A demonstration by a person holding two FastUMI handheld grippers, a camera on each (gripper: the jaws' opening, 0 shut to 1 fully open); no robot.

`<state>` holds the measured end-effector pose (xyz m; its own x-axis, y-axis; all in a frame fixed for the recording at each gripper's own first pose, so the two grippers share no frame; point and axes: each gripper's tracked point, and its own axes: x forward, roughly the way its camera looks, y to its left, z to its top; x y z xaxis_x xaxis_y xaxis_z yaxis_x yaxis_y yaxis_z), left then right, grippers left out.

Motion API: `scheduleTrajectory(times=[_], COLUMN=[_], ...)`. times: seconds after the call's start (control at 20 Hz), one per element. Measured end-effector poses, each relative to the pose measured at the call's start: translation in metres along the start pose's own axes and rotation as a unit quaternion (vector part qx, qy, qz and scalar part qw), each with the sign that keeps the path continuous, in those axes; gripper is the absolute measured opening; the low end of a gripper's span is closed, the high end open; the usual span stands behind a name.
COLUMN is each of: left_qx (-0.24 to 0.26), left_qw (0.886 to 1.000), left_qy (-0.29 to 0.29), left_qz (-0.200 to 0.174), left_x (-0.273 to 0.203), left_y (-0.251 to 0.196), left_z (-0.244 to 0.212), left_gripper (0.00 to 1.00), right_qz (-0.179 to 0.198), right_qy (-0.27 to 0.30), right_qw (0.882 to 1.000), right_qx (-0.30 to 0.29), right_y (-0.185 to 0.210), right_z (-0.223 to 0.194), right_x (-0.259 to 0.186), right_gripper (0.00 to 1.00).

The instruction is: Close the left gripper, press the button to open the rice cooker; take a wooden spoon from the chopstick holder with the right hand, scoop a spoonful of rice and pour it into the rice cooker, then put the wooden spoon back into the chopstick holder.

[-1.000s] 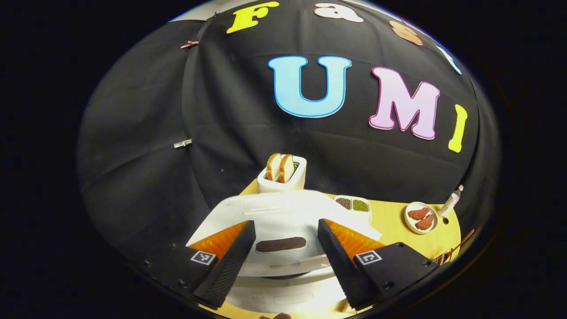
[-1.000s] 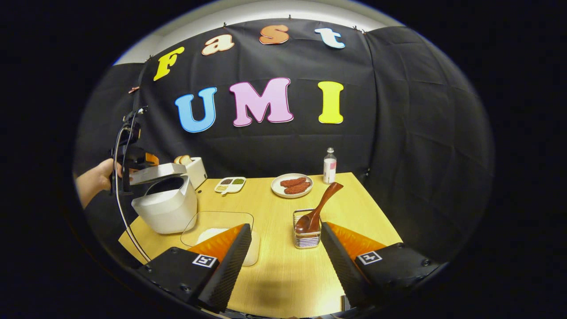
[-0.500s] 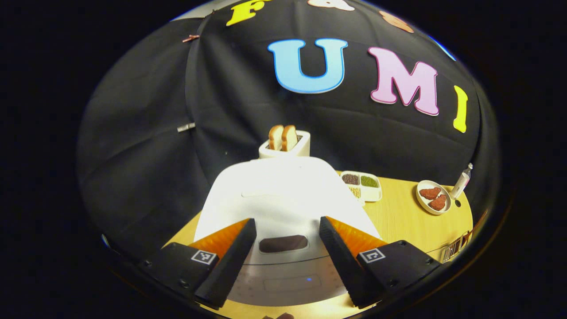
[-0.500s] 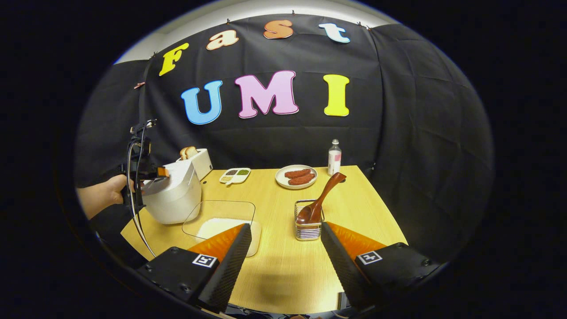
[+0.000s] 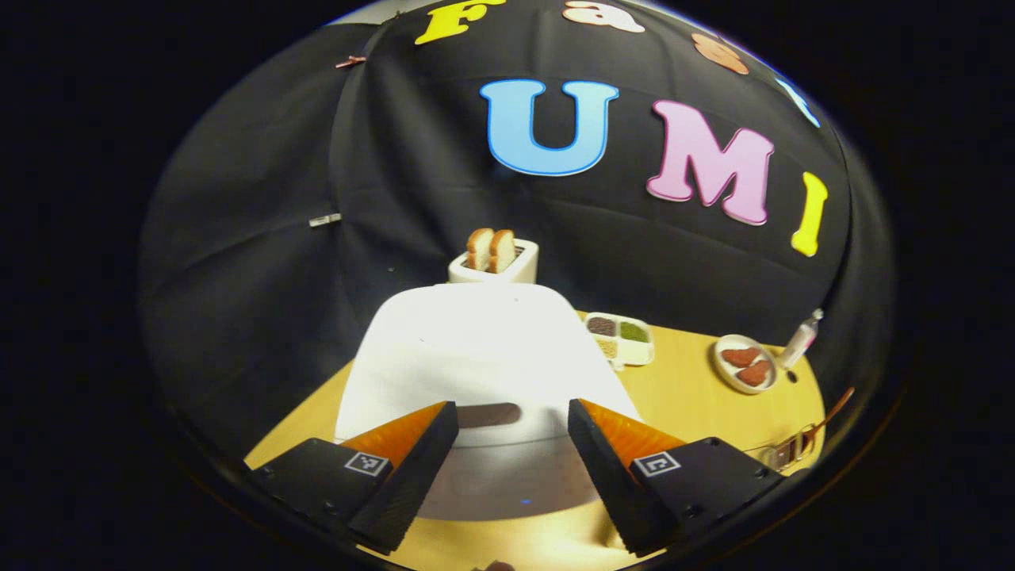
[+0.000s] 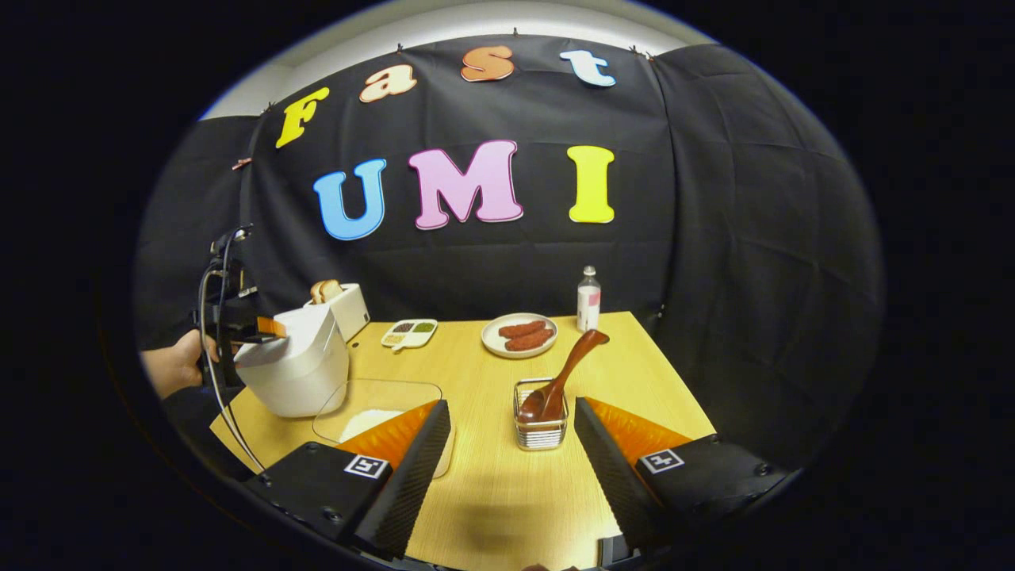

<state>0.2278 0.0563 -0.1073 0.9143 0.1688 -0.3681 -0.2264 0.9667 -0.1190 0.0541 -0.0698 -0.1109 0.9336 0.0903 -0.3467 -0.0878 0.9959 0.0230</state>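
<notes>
Currently both sets of jaws stand spread and grasp nothing. In the right gripper view the right gripper [image 6: 511, 404] hangs low over the table [image 6: 492, 507], its fingers pointing toward the chopstick holder [image 6: 541, 432], just short of it. The wooden spoon [image 6: 569, 369] sits bowl-down in that holder, handle leaning up and away. Left of it a clear glass dish [image 6: 373, 396] holds a white patch, presumably the rice.

In the left gripper view the left gripper [image 5: 511, 408] hovers at the front of the rice cooker [image 5: 476, 341], with a dark oblong recess [image 5: 488, 414] between its fingers – probably the release button. Contact cannot be judged. The lid is down; the right gripper view confirms it, with a hand [image 6: 174, 365] holding that gripper beside the cooker.

Progress – lid shut with spoon stowed fits either a cooker yet to be opened or one filled and shut again. The contents are hidden, so the pictures do not settle which.

Farther back are a toaster [image 5: 493, 262], a divided dish [image 5: 620, 337], a plate [image 6: 519, 335] and a bottle [image 6: 587, 300]
</notes>
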Motion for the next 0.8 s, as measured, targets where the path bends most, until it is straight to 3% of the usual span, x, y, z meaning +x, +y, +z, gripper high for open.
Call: scheduleTrajectory(times=[0.25,0.35,0.5,0.65,0.8], left_qx=[0.042,0.031,0.017,0.042,0.040], left_qw=[0.992,0.988,0.983,0.979,0.980], left_qy=[-0.117,-0.144,-0.165,-0.189,-0.180], left_qz=[-0.026,-0.046,-0.072,-0.062,-0.070], left_x=[-0.094,-0.132,-0.178,-0.211,-0.223], left_y=[-0.026,-0.043,-0.056,-0.048,-0.056], left_z=[0.058,0.064,0.071,0.079,0.072], left_gripper=[0.95,0.95,0.95,0.95,0.95], right_qz=[0.000,-0.004,-0.012,-0.031,-0.034], right_qy=[-0.054,-0.080,-0.096,-0.118,-0.104], right_qw=[0.999,0.997,0.994,0.990,0.993], right_qx=[-0.003,-0.016,-0.043,-0.066,-0.045], right_y=[0.005,0.005,-0.001,-0.009,-0.001], right_z=[0.056,0.080,0.105,0.127,0.125], right_x=[0.020,0.020,0.013,0.001,-0.009], right_gripper=[0.99,0.99,0.99,0.98,0.98])
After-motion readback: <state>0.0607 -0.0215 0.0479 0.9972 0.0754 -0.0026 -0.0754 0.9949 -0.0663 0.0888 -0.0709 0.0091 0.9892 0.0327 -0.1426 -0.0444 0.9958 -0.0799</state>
